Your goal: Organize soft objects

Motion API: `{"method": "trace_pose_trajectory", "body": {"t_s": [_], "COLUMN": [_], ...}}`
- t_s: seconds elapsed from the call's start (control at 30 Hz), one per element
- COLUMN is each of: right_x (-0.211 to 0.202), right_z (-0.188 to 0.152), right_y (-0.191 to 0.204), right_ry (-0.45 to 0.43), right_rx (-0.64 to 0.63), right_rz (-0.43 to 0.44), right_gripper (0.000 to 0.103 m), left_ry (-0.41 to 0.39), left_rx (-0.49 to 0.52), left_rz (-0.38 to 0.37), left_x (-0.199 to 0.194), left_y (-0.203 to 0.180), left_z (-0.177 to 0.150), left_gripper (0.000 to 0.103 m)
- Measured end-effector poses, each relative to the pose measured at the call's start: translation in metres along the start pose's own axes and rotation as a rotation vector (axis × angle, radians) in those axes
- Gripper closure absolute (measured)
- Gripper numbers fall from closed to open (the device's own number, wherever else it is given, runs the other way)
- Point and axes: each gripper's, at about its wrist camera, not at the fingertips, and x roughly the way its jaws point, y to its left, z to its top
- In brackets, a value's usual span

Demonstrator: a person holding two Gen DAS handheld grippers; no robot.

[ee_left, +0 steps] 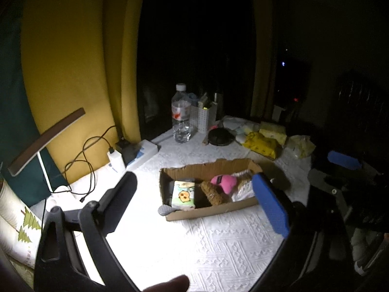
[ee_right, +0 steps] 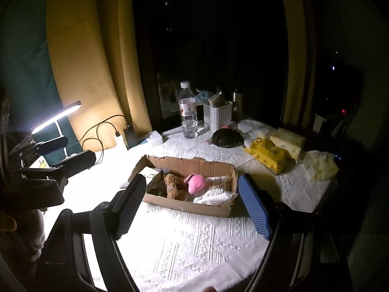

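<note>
A low cardboard box (ee_left: pixel 211 213) (ee_right: pixel 184 205) sits mid-table on a white textured cloth. It holds a tissue pack with an owl print (ee_left: pixel 183 194), a brown plush (ee_left: pixel 212 192) (ee_right: pixel 173 186), a pink plush (ee_left: pixel 225 182) (ee_right: pixel 196 182) and a white knitted cloth (ee_left: pixel 243 189) (ee_right: pixel 215 196). My left gripper (ee_left: pixel 197 202) is open and empty, held above the table in front of the box. My right gripper (ee_right: pixel 192 209) is open and empty, its fingers either side of the box's near edge. The left gripper also shows in the right wrist view (ee_right: pixel 65 155), at the left.
A lit desk lamp (ee_right: pixel 56 116), a power strip with chargers and cables (ee_left: pixel 136 152), a water bottle (ee_left: pixel 181 114) (ee_right: pixel 188 112), a white basket (ee_right: pixel 217 114), a black round case (ee_right: pixel 225 138) and yellow wipe packs (ee_left: pixel 261 144) (ee_right: pixel 269 154) stand behind the box.
</note>
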Motion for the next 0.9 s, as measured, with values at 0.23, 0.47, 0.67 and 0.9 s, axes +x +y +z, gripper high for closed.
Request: {"method": "trace_pose_trajectory", "body": {"t_s": [0.23,0.47,0.67,0.9], "right_x": [-0.008,-0.016,-0.018,-0.017], "right_z": [0.004,0.009,0.011,0.011], "right_y": [0.006,0.005,0.005,0.005], "right_ry": [-0.01,-0.022,-0.027,-0.026], "right_rx": [-0.012,-0.011,-0.009,-0.009], "right_rz": [-0.024,-0.043,-0.047,-0.047], "right_gripper": [0.022,0.022,0.022,0.022], "left_ry": [-0.043,-0.053,-0.056,-0.055], "left_rx": [0.034,0.03,0.026,0.026], "left_rz": [0.003,0.005,0.008,0.006], "left_x": [-0.019,-0.025,-0.026,-0.026], "left_y": [-0.003,-0.001,0.003,0.003], "left_z": [0.003,0.005,0.006,0.006], "left_gripper": [0.006,0.006,0.006,0.006]}}
